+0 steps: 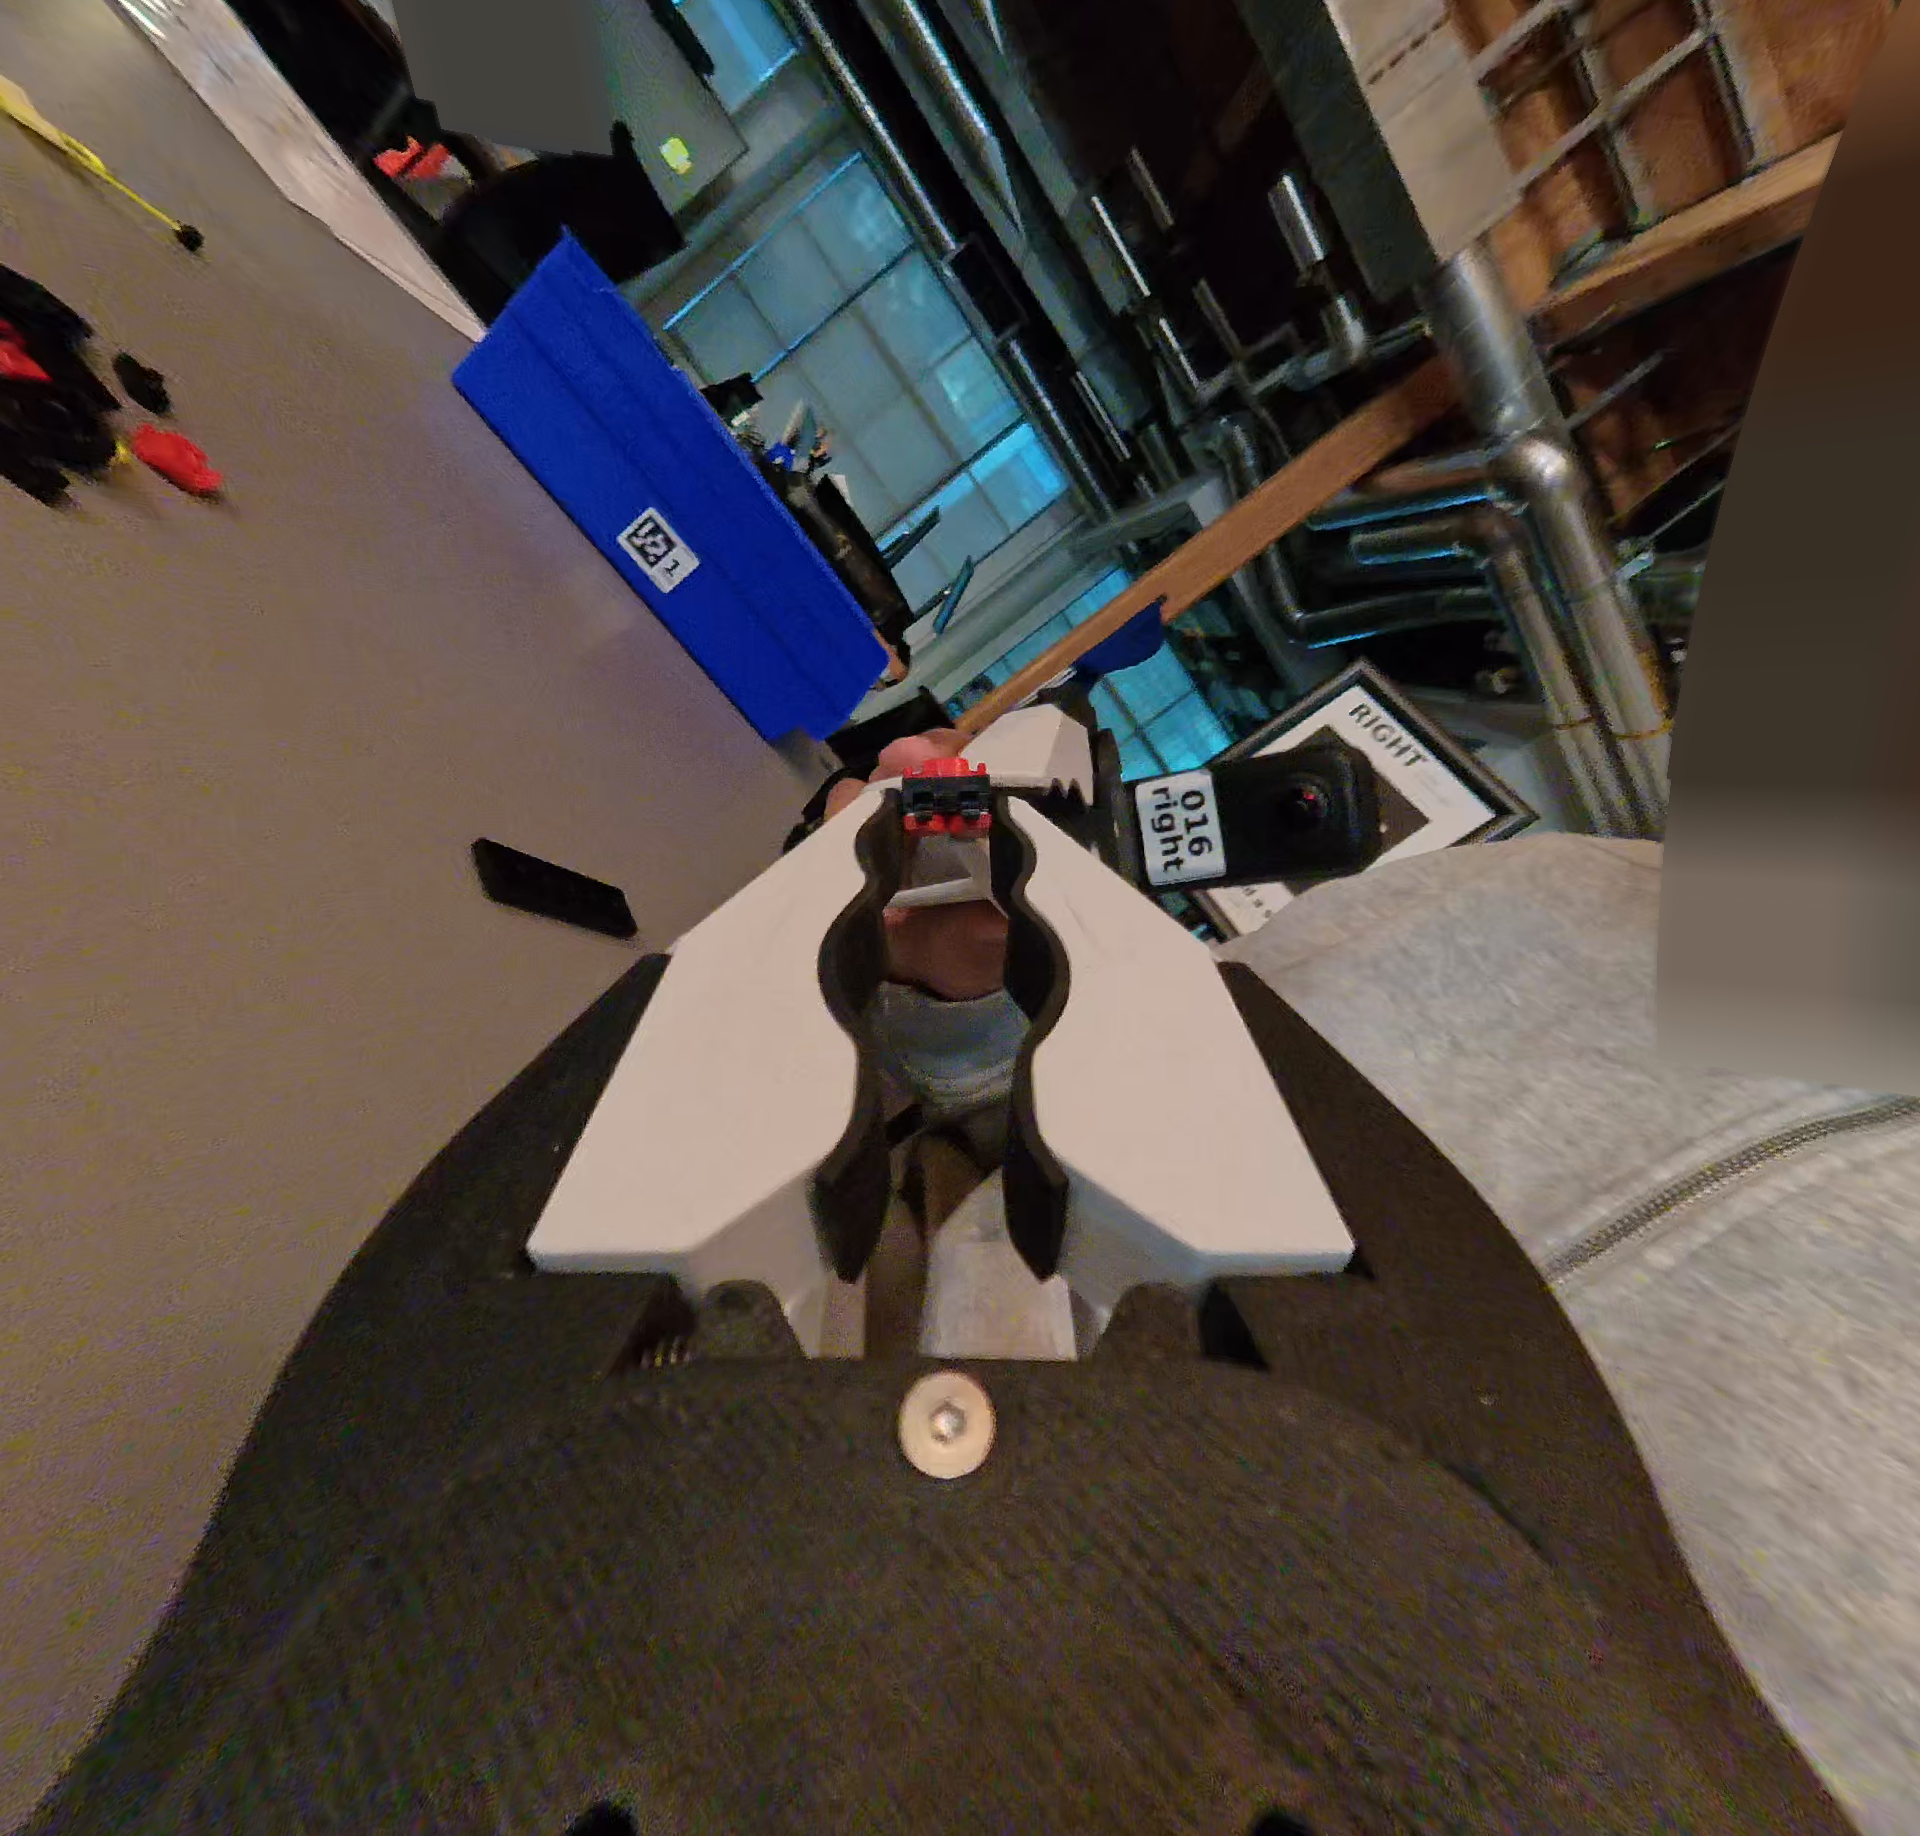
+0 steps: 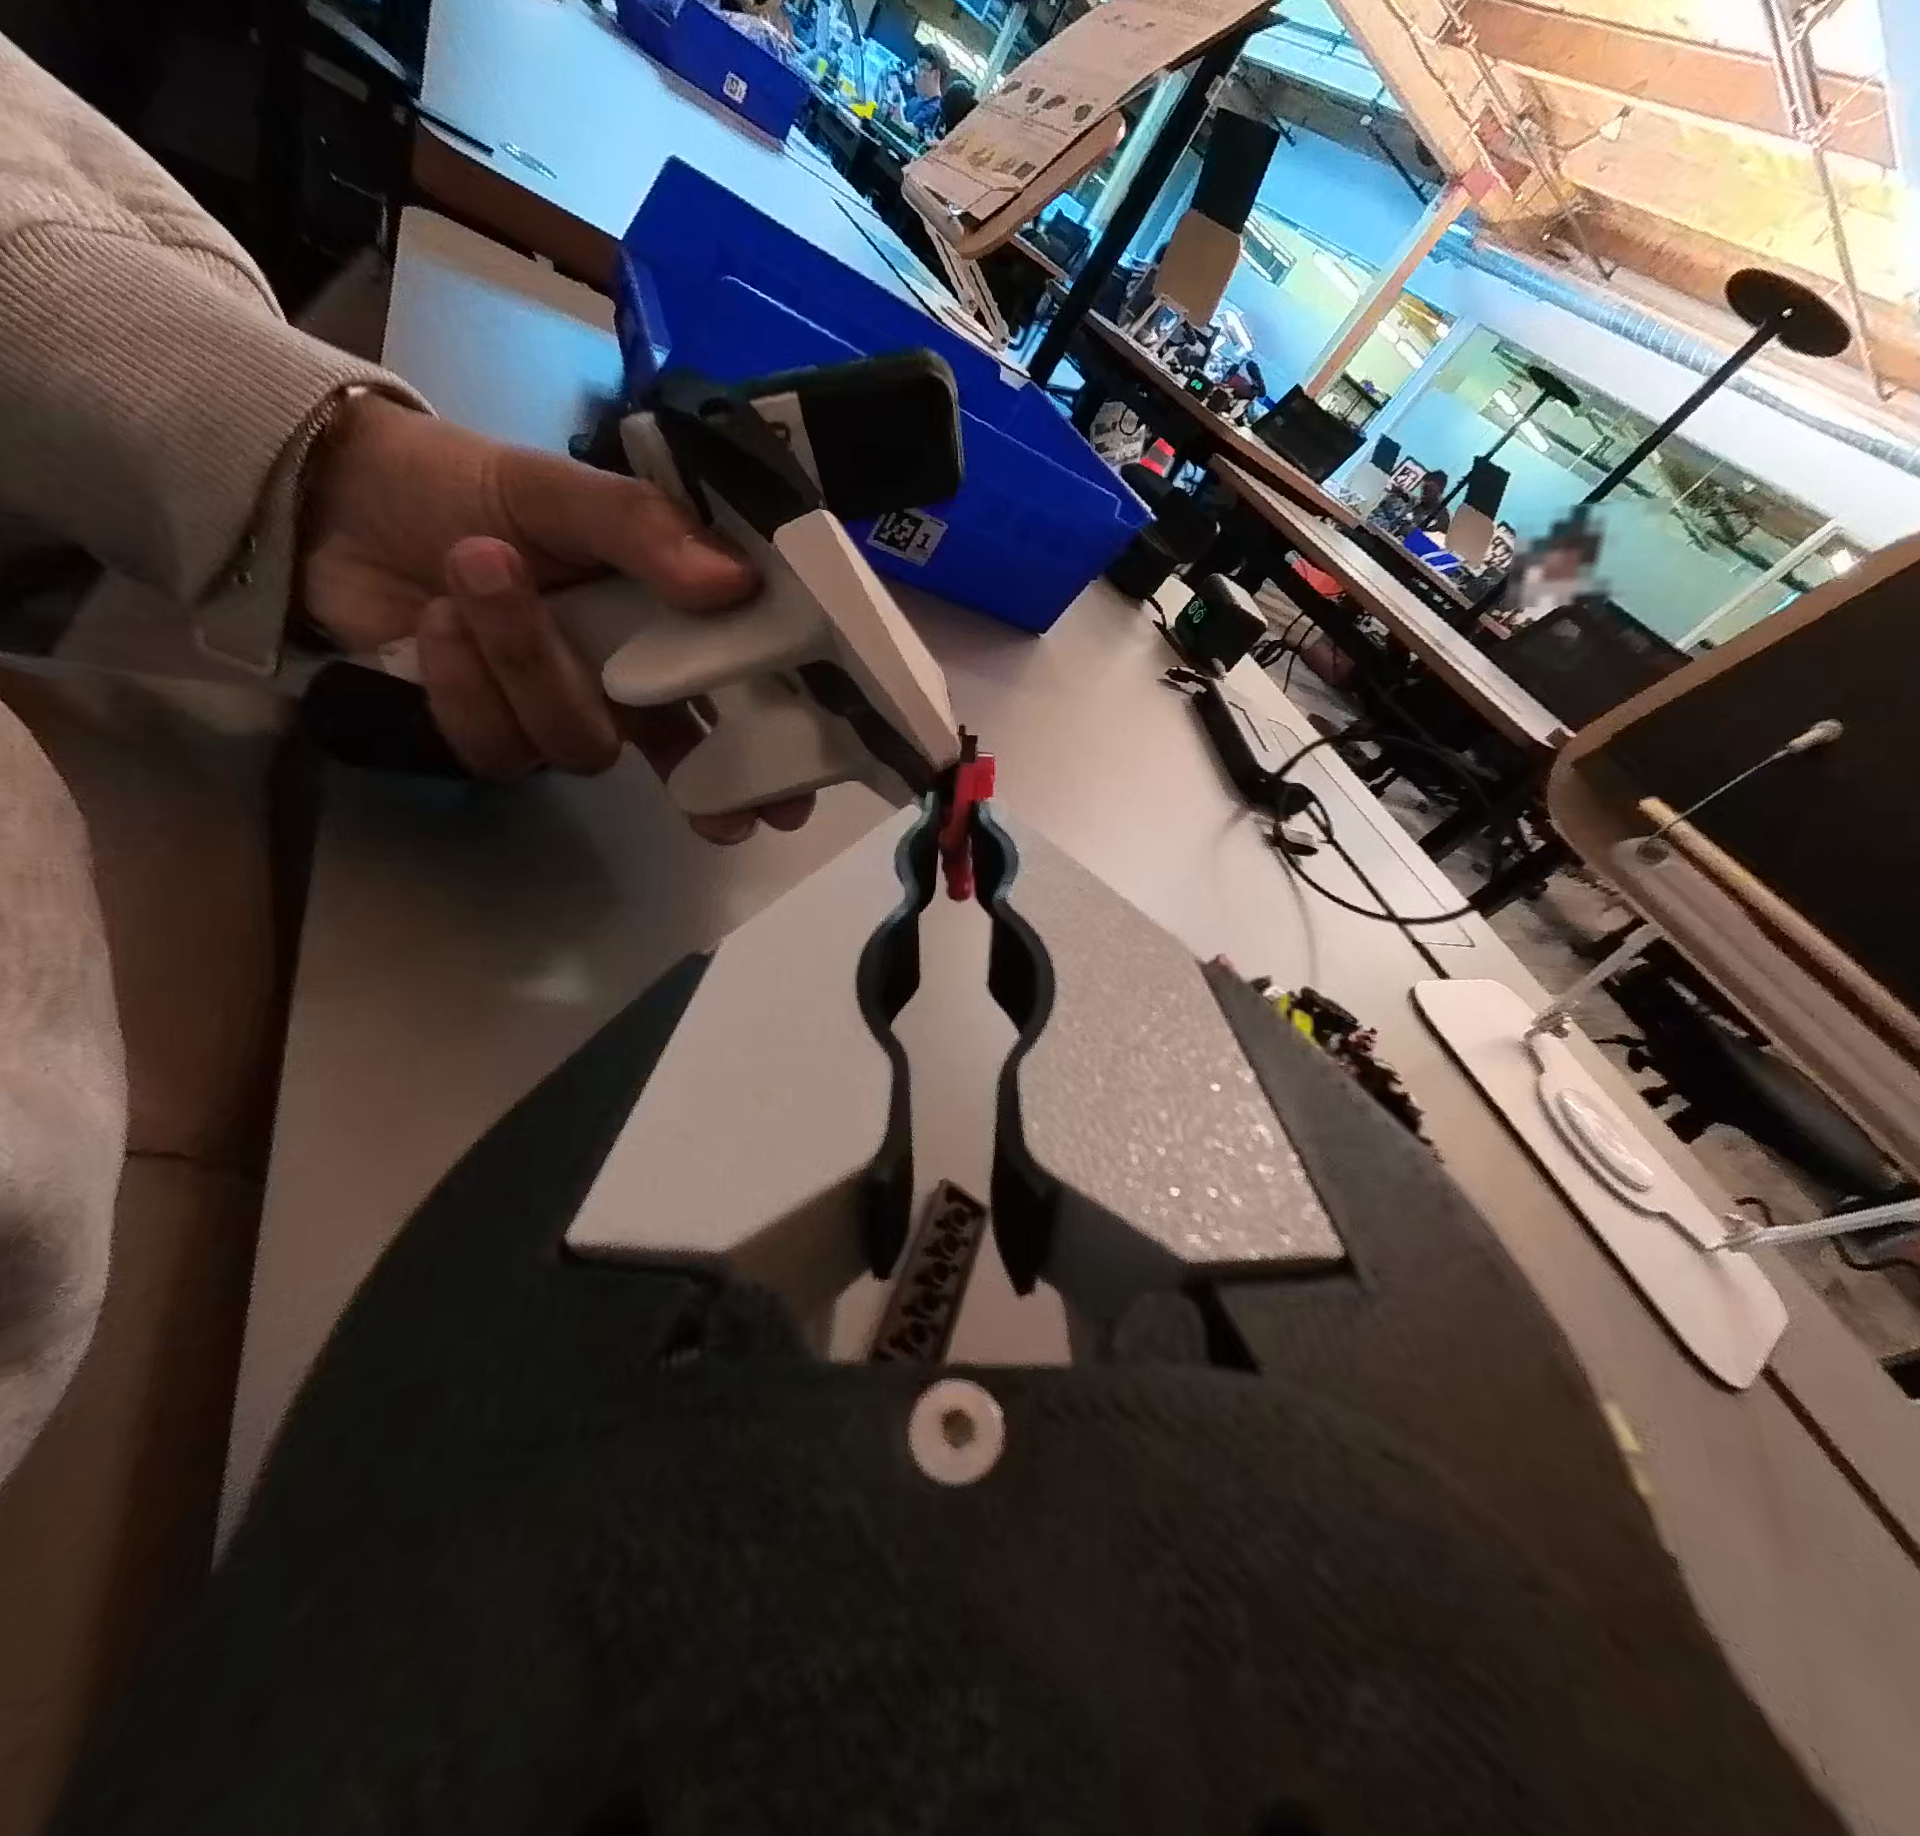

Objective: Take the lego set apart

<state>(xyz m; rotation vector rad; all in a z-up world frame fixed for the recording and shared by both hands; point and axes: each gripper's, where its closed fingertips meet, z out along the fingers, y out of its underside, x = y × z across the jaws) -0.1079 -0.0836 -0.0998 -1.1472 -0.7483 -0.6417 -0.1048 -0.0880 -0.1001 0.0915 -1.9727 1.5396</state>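
Observation:
A small red and black lego piece (image 1: 943, 799) is held in the air between both grippers, above the grey table (image 1: 312, 747). My left gripper (image 1: 943, 812) is shut on it at the fingertips. In the right wrist view the same piece (image 2: 964, 830) sits in my right gripper (image 2: 961, 846), which is shut on it, and the left gripper's fingertips (image 2: 940, 742) clamp its upper end. A pile of black and red lego parts (image 1: 52, 404) lies on the table at the far left, with a loose red part (image 1: 179, 458) beside it. A black plate (image 1: 553, 887) lies flat on the table.
A blue bin (image 1: 665, 498) stands on the table behind the grippers; it also shows in the right wrist view (image 2: 883, 384). A black studded strip (image 2: 930, 1277) lies below my right gripper. A white pad (image 2: 1600, 1163) and cables (image 2: 1330, 830) lie to the right. A person's hand (image 2: 520, 581) holds the left gripper. Both grippers' tips are close together, under 4 cm apart.

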